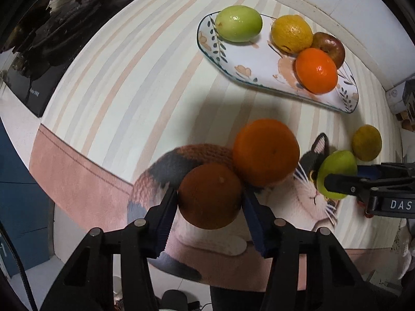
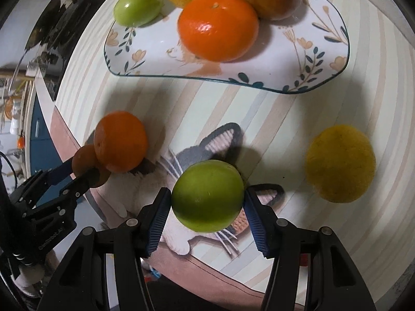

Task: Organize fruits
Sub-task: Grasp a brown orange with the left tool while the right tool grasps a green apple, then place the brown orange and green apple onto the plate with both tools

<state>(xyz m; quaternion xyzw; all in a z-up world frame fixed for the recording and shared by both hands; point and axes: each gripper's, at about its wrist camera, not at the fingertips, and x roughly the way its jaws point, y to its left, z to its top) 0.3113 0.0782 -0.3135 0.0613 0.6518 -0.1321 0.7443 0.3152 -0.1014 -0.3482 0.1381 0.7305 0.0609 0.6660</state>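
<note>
Your left gripper (image 1: 210, 197) points down with its pads pinching a dark orange (image 1: 209, 195) that touches a brighter orange (image 1: 265, 151) on the cat mat (image 1: 77, 178). Your right gripper (image 2: 207, 207) clamps a green apple (image 2: 207, 195) over the same mat, a yellow fruit (image 2: 341, 164) lying nearby. The plate (image 2: 259, 75) beyond holds four fruits.

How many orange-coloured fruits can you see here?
3. One on the plate, one loose on the cat mat, one between the left tool fingers. None seem hidden.
</note>
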